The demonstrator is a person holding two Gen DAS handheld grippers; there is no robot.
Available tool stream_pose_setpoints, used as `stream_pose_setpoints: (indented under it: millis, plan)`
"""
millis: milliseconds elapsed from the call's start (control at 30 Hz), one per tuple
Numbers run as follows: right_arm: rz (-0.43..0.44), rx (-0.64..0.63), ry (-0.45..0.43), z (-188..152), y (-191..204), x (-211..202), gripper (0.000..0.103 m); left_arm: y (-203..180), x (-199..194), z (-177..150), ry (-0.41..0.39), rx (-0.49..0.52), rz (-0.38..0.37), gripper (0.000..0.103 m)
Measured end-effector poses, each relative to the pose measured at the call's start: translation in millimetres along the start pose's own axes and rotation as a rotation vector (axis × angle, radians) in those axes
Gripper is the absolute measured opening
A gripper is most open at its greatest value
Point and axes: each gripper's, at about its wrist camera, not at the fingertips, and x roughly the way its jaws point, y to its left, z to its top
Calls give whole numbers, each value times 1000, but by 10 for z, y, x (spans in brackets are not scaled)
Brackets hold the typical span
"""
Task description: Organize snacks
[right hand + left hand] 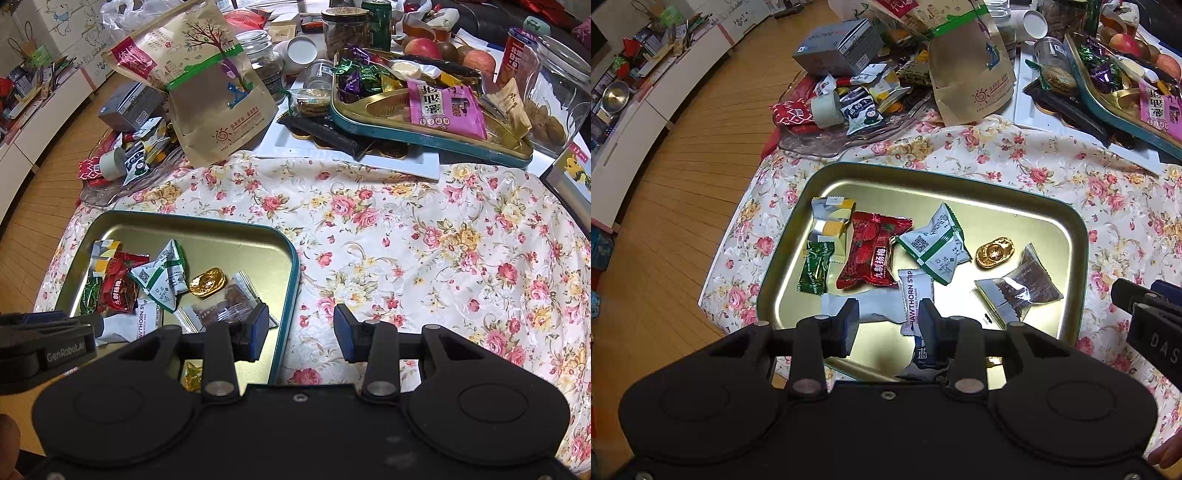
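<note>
Snacks (pixel 871 254) are gathered in the tin tray (pixel 1075 236) at twelve o'clock of the left gripper (pixel 888 325), held open and empty above them as though for sorting, while the right gripper (pixel 301 334), likewise open, is kept over bare cloth.

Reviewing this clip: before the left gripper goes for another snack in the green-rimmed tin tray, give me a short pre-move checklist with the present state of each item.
1. Left gripper open and empty: ok; its fingers stand apart with nothing between them.
2. Right gripper open and empty: ok; it sits over the tray's right rim and the floral cloth.
3. Target within view: ok; the hawthorn strip packet lies just ahead of the left fingers, on a white wrapper.
4. Tin tray flat on the cloth: ok.
5. Grippers apart: ok, though the right one shows at the left view's right edge.
6. Whether the dark packet under the left gripper is fully inside the tray: cannot tell.
</note>
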Motion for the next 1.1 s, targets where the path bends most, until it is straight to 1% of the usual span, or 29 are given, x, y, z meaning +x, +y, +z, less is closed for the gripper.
stream_pose_setpoints:
  millis: [133,300,467,633,1100]
  plan:
    - [-9,3,9,-1,1,43,42,-11,21,6,14,-3,-2,46]
    - [-14,9,22,8,-8,89,42,-35,15,21,11,1,-5,46]
    - [-7,16,8,32,-8,57,42,-27,-1,-3,-3,11,1,46]
    - [-6,4,4,17,11,42,42,15,0,2,-1,-3,-5,46]
    - [-5,1,-8,0,3,-4,42,-12,-27,-9,-12,8,-7,46]
